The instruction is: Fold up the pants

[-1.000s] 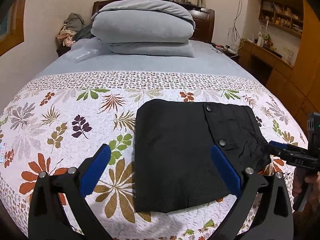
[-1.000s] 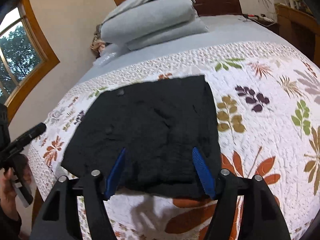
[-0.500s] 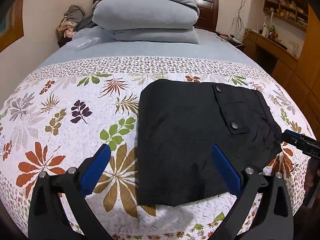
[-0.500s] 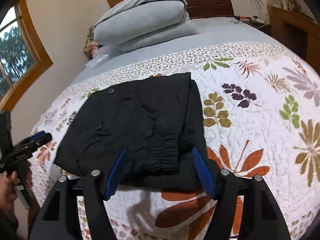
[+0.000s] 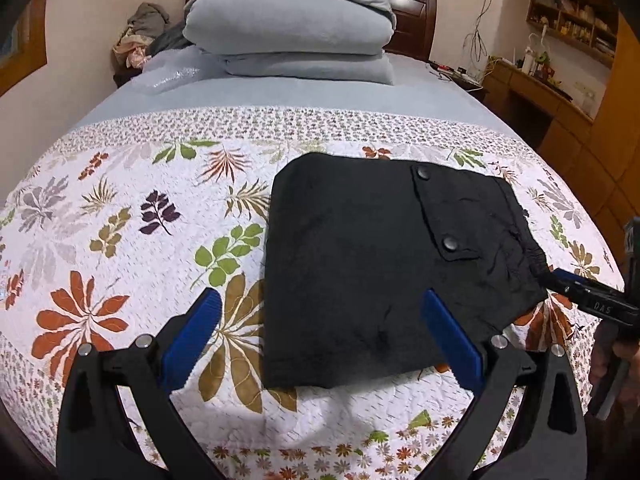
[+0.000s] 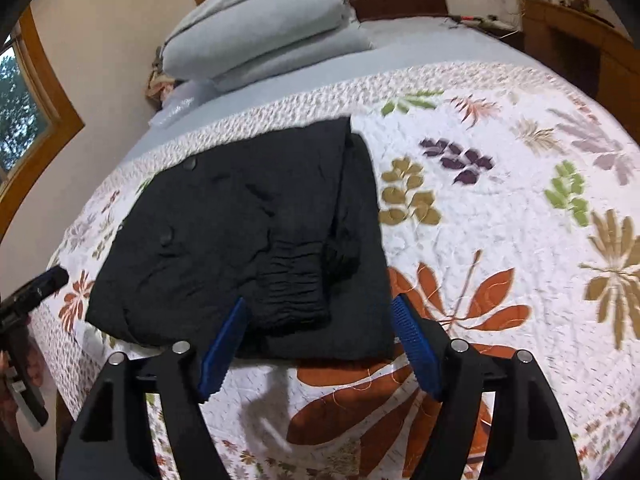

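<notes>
The black pants (image 5: 372, 276) lie folded into a compact, roughly square bundle on the leaf-print quilt (image 5: 120, 240), toward the near end of the bed. In the left wrist view the bundle's slightly longer axis runs near to far. Its buttoned pocket flap (image 5: 440, 216) sits on the right half. The gathered waistband edge points right, toward my right claw (image 5: 580, 296). In the right wrist view an elastic cuff (image 6: 294, 280) lies on top at the near edge, pointing toward me.

My left claw (image 5: 320, 340) is released, its jaws spread wide. It hovers above the near edge of the pants and grips nothing.

My right claw (image 6: 316, 344) is likewise released. Its blue pads (image 6: 414, 348) straddle the near edge of the bundle with no fabric pinched.

Grey bedding (image 5: 288, 32) is stacked at the far end by the headboard.
</notes>
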